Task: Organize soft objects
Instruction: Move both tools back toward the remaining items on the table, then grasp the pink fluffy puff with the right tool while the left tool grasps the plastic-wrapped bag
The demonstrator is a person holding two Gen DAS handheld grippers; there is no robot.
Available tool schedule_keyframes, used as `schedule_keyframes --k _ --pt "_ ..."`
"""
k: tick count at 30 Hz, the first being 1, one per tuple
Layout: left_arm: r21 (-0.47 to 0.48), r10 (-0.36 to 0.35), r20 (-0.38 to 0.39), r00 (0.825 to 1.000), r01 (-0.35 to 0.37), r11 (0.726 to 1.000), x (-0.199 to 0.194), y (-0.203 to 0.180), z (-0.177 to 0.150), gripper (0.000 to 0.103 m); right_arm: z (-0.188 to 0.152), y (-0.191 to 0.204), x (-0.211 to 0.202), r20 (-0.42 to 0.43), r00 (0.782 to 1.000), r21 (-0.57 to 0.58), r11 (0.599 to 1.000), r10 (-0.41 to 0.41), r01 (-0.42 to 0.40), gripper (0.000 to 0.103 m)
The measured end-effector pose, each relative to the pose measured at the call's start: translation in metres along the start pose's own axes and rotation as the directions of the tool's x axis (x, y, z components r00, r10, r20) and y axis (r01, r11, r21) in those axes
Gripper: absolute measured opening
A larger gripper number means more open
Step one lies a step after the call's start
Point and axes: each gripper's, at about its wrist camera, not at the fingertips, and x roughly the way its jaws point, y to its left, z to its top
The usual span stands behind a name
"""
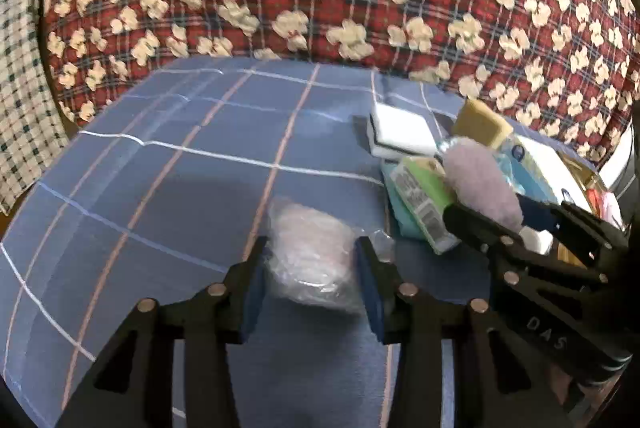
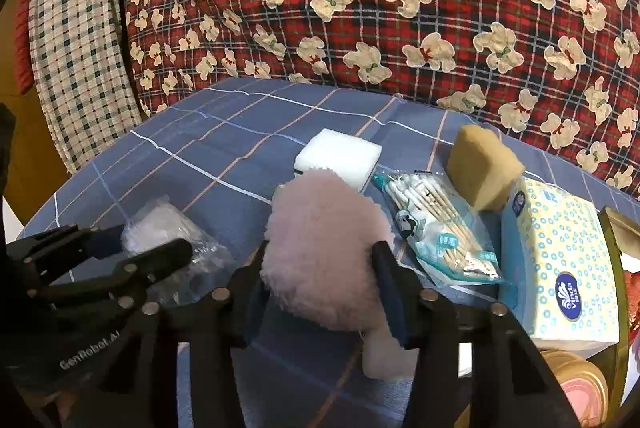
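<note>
My left gripper (image 1: 313,268) is shut on a clear plastic bag of pale pink pads (image 1: 310,252), held just above the blue checked cloth (image 1: 180,196). In the right wrist view the same gripper (image 2: 156,248) and bag (image 2: 172,232) show at the left. My right gripper (image 2: 320,280) is shut on a fluffy pink plush (image 2: 324,252); in the left wrist view the plush (image 1: 480,184) looks lilac, with the right gripper (image 1: 520,228) around it.
On the cloth lie a white sponge (image 2: 340,156), a yellow sponge (image 2: 484,168), a cotton swab pack (image 2: 440,224), a tissue pack (image 2: 568,264) and a green packet (image 1: 424,200). A red bear-print quilt (image 2: 400,8) rises behind. A checked cloth (image 2: 76,48) hangs at left.
</note>
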Motion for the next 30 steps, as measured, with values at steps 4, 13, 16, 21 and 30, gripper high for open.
schedule_keyframes --k 4,13,16,21,30 --pt "-0.011 0.015 0.033 0.999 -0.015 1.0 -0.005 0.004 0.001 0.042 0.0 -0.003 -0.002 0.011 1.0 0.013 1.0 0.026 -0.027 0.037" --pt "0.003 0.029 0.071 0.997 -0.03 1.0 -0.01 0.0 0.001 0.042 -0.001 0.0 -0.007 0.039 0.998 0.008 0.999 0.048 -0.048 0.027" --pt "0.023 0.04 0.089 0.995 -0.042 0.999 -0.014 -0.004 0.001 0.042 -0.002 0.0 -0.011 0.059 0.997 0.004 0.998 0.059 -0.059 0.026" --pt "0.033 0.056 0.119 0.991 -0.061 0.998 -0.02 -0.005 0.0 0.042 -0.003 -0.001 -0.015 0.082 0.994 0.003 0.997 0.073 -0.073 0.025" --pt "0.018 0.058 0.15 0.987 -0.062 0.998 -0.026 -0.003 -0.002 0.042 -0.004 0.001 -0.026 0.144 0.987 -0.008 0.997 0.071 -0.071 0.025"
